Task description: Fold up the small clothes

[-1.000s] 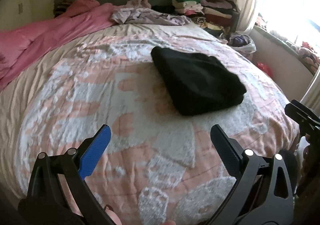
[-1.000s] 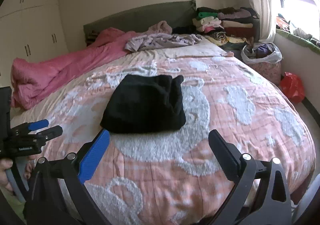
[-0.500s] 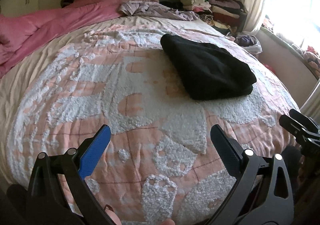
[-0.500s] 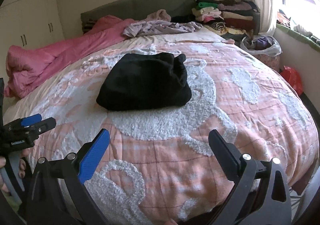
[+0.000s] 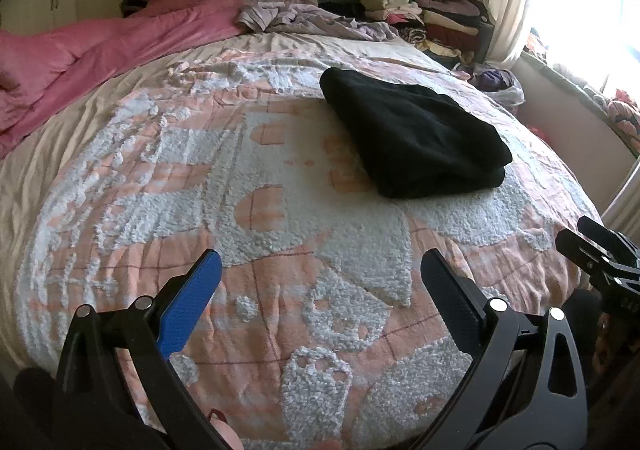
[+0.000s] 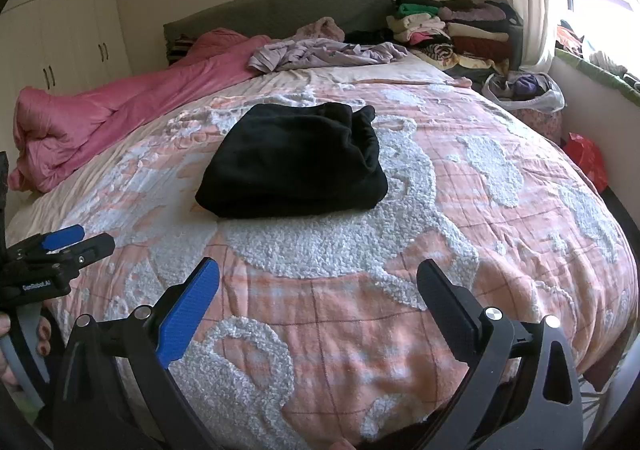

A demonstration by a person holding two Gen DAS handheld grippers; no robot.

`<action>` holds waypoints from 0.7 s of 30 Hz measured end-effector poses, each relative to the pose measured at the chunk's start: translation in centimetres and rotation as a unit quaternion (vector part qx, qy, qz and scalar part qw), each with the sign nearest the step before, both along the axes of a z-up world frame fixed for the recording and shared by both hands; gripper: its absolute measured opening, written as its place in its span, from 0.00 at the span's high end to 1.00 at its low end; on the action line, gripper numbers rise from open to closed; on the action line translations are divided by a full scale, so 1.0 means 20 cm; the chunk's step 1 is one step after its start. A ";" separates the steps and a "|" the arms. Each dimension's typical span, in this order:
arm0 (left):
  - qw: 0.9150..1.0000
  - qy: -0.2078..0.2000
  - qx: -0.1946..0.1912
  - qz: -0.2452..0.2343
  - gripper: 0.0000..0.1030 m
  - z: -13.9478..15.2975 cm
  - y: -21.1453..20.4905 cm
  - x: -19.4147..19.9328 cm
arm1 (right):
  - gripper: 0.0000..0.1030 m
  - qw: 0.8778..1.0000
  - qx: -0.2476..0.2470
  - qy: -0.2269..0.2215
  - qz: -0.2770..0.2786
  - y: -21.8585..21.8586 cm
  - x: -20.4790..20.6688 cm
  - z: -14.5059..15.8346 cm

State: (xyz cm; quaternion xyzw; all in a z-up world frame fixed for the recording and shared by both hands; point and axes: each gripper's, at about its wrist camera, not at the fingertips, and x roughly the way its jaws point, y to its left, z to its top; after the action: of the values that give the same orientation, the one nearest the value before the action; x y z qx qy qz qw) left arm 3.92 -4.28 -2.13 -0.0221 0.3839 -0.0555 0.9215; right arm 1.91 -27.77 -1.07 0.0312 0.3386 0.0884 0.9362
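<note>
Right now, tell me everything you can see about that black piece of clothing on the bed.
The black garment is soft, thick, fleece-like fabric, folded into a compact, roughly rectangular bundle of several layers, with bunched folds at its far right corner. It lies flat on the pink-and-white textured bedspread, near the bed's middle. Only the bedspread touches it; the left gripper and right gripper are both open and empty, apart from it.

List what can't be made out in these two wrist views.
- Black garment: type and inner folds, its own dark bulk hides them in both views.
- Right gripper in the left view: cut off by the right edge.
- Clothes stack: items too small to tell.
- Bag contents: bag wall hides them.
</note>
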 end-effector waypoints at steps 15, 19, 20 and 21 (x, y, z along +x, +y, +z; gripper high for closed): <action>1.000 0.001 0.005 0.002 0.09 0.01 0.00 -0.01 | 0.04 1.000 0.000 0.001 0.000 0.00 0.00 0.00; 1.000 0.001 0.009 0.005 0.09 0.01 0.00 -0.01 | 0.04 1.000 -0.001 0.001 0.000 0.00 0.00 0.00; 1.000 0.001 0.010 0.005 0.09 0.01 0.00 -0.01 | 0.04 1.000 -0.001 0.001 0.000 0.00 0.00 0.00; 1.000 0.001 0.009 0.005 0.09 0.01 0.00 -0.01 | 0.04 1.000 -0.001 0.001 0.000 0.00 0.00 0.00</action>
State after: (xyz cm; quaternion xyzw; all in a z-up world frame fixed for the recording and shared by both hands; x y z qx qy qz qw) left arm 3.79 -4.29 -1.89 -0.0162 0.3855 -0.0471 0.9214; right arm 1.94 -27.68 -1.04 0.0304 0.3396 0.0878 0.9360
